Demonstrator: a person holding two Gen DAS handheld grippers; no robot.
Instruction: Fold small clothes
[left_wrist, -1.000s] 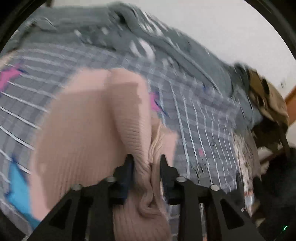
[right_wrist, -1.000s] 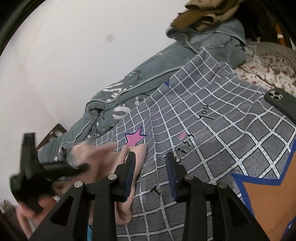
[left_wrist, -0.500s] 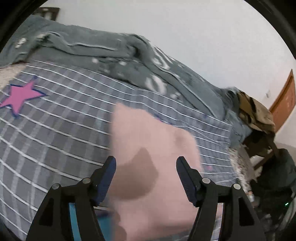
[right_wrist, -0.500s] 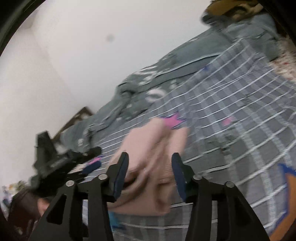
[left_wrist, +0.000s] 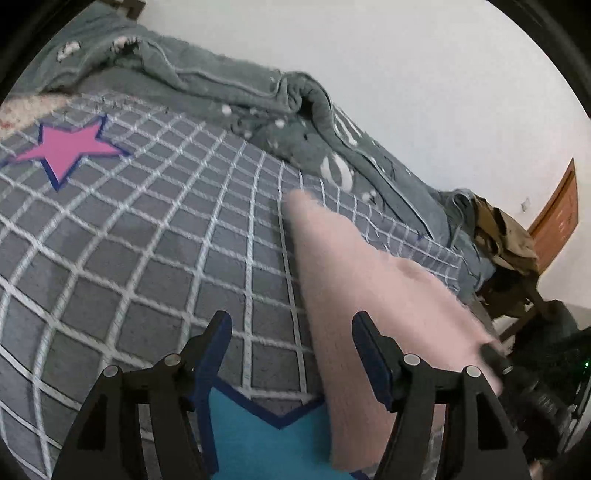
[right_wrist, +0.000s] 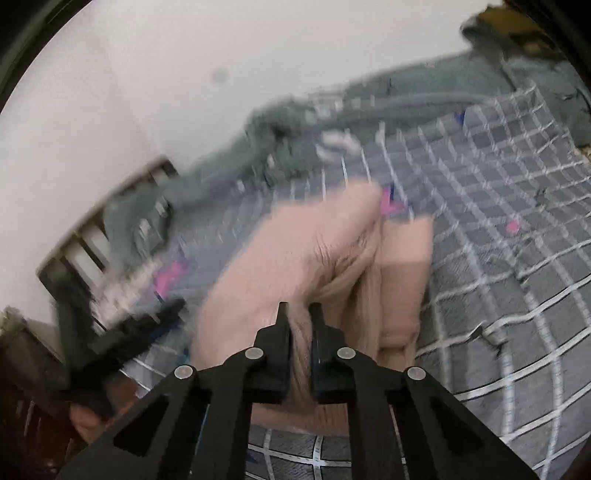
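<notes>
Grid-patterned bed sheet (left_wrist: 155, 236), pink garment changing hands mid-fold

Left wrist view: the left gripper (left_wrist: 291, 325), which pinched the pink knit garment (left_wrist: 373, 295) a second ago, has let go; its jaws stand wide and empty over the sheet, the garment lying blurred just past its right jaw. Right wrist view: the right gripper (right_wrist: 298, 314) has just closed; its jaws are nearly together, pinching a bunched fold of the garment's near edge, so this hand likely leads the next fold

Home bedroom, bed w/ grid-print star sheet (left_wrist: 147, 236), rumpled grey duvet (left_wrist: 229, 85), wooden door (left_wrist: 557, 221)
</notes>
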